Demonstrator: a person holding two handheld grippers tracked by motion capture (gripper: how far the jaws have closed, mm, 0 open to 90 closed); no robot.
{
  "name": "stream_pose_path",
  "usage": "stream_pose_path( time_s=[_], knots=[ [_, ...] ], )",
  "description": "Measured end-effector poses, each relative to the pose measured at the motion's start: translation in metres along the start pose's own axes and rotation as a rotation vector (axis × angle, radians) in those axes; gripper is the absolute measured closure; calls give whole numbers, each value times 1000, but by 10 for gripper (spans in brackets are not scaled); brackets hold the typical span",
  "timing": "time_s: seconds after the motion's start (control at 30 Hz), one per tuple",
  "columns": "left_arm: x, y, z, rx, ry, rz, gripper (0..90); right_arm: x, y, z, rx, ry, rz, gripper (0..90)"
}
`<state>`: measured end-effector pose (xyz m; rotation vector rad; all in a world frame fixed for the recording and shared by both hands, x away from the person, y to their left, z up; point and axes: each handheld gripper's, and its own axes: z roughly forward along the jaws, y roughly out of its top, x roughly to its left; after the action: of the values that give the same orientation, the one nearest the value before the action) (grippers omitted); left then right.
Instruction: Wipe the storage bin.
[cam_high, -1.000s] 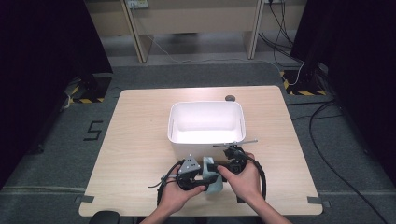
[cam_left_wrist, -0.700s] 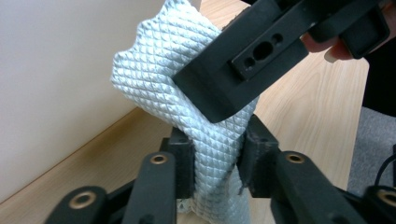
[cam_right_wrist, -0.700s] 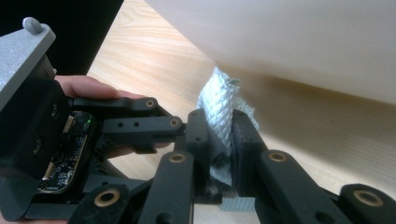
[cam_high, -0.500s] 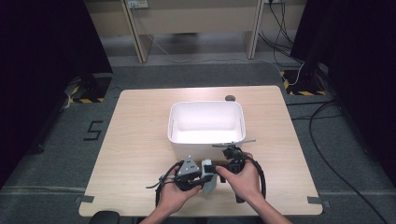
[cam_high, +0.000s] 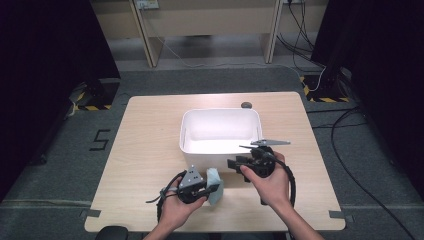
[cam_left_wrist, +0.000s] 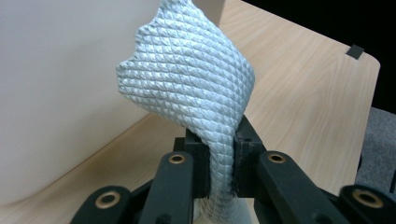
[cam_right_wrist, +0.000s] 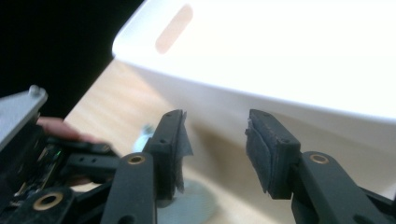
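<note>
Left tool (cam_left_wrist: 219, 165) clamped on grey quilted cloth (cam_left_wrist: 196, 88), just beside white bin (cam_high: 220, 131) on worktop (cam_high: 145, 140). Right tool (cam_right_wrist: 215, 149) open, empty. Suggest lifting cloth clear of rim before release.

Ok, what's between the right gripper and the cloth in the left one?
Nothing: in the high view, only bare table separates the right gripper from the cloth.

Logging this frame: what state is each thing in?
Cloth: pinched in left claw, lifted, beside the bin.
Bin: upright, open, looks empty.
Right claw: open, holding nothing, near the bin wall.
</note>
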<state>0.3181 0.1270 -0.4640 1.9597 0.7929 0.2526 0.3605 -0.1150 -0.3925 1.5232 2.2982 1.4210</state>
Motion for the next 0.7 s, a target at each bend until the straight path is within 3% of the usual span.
stream_pose_path(
  time_s=[0.17, 0.27, 0.37, 0.4, 0.47, 0.57, 0.7],
  knots=[
    [9, -3, -15, -21, 34, -20, 803, -11, 17, -23, -114, -94, -22, 569],
    [12, -5, -19, -23, 50, -25, 803, -14, 22, -30, -147, -119, -18, 568],
    [18, -6, -26, -30, 73, -34, 803, -28, 32, -35, -185, -194, -13, 567],
    [18, -6, -26, -30, 73, -34, 803, -28, 32, -35, -185, -194, -13, 567],
    [21, -7, -30, -33, 90, -33, 803, -42, 36, -34, -190, -264, 1, 566],
    [28, -8, -38, -51, 120, -41, 802, -50, 37, -30, -173, -306, 12, 565],
    [33, -8, -45, -62, 144, -49, 803, -57, 35, -25, -136, -319, 27, 579]
  ],
)
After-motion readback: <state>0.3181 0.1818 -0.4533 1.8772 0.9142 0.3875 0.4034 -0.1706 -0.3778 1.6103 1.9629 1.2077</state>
